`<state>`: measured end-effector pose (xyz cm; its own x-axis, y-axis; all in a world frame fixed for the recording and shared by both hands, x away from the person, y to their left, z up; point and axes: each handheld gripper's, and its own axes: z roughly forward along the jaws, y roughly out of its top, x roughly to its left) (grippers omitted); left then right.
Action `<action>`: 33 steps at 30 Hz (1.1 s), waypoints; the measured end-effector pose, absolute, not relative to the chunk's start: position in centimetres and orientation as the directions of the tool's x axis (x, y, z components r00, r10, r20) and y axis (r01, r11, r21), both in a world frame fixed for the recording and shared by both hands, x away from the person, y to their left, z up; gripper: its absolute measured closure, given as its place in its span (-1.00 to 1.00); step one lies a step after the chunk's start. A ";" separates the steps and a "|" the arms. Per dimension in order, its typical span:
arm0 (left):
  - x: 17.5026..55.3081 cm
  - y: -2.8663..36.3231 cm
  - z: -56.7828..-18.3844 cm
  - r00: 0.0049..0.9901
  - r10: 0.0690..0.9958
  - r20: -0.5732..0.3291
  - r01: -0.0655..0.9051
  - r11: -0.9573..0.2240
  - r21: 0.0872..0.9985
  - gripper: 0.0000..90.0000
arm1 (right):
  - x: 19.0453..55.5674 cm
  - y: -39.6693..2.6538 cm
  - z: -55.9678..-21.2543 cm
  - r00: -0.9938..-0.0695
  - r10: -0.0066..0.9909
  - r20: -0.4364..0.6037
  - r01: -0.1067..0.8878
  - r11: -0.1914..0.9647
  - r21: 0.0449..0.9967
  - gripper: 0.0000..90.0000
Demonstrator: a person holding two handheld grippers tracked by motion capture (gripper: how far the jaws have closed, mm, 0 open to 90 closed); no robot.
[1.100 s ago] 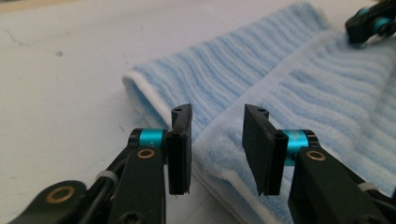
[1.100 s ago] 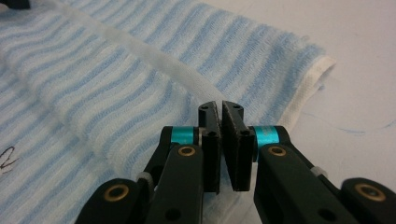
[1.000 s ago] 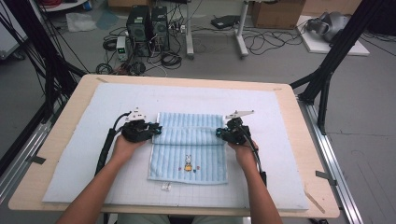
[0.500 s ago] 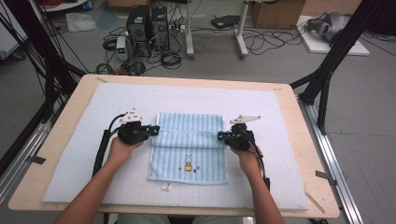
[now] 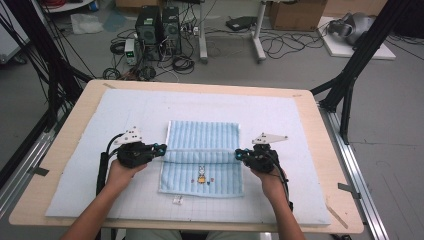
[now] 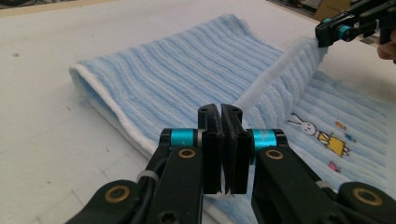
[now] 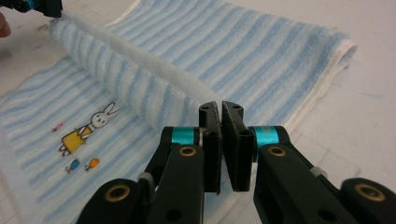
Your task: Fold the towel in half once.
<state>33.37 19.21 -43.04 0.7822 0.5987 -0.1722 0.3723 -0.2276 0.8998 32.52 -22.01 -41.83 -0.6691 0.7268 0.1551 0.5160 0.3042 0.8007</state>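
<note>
Folding a light-blue striped terry towel [image 5: 202, 155] on the padded desk [image 5: 310, 150] — left tongs [image 5: 161, 148] and right tongs [image 5: 239, 154] each clamped on a corner of its far edge, drawn halfway over; laying flat remains.

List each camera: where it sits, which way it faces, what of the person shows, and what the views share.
High view: fixed above the person's side, facing forward and down on the table; both forearms, left gripper and right gripper show.
Left gripper view: rides the left gripper, facing across the towel; the other gripper pinches the far edge.
Right gripper view: rides the right gripper, facing back across the towel.
Shared: all three show the blue striped towel and its rabbit picture.
</note>
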 end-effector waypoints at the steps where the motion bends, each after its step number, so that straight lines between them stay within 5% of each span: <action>1: 33.1 19.2 -43.0 0.783 0.597 -0.173 0.371 -0.226 0.901 0.92 | 32.3 -22.1 -41.9 -0.672 0.725 0.154 0.512 0.304 0.803 0.91; 33: 25.6 19.5 -43.8 0.791 0.589 -0.166 0.361 -0.231 0.903 0.93 | 24.5 -22.1 -42.7 -0.653 0.744 0.141 0.512 0.297 0.806 0.98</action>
